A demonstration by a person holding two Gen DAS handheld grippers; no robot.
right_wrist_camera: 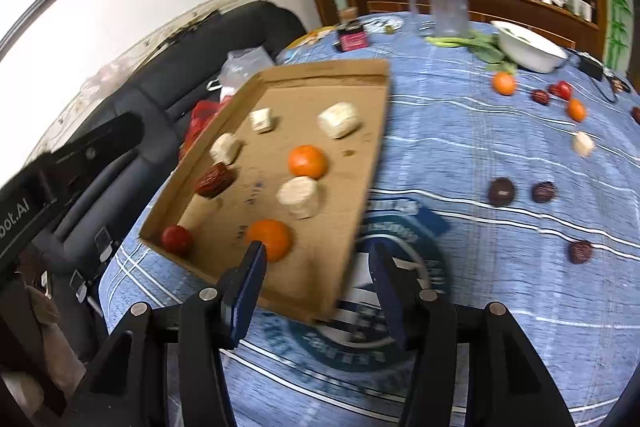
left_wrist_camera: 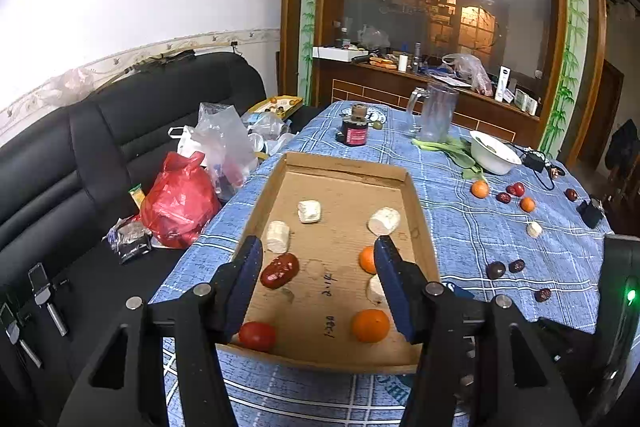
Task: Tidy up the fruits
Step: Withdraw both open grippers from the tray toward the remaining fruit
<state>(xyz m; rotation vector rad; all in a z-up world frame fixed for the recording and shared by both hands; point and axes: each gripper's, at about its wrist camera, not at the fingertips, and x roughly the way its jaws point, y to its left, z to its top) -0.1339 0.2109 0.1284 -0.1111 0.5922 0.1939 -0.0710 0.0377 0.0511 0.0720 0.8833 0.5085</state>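
Orange and white chunk half hidden behind gripper finger; right-wrist view motion-blurred.

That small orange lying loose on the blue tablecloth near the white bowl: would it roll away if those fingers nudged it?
Probably: the orange looks round, so a nudge could send it rolling across the flat tablecloth. It seems small and likely light, with a skin that looks firm.
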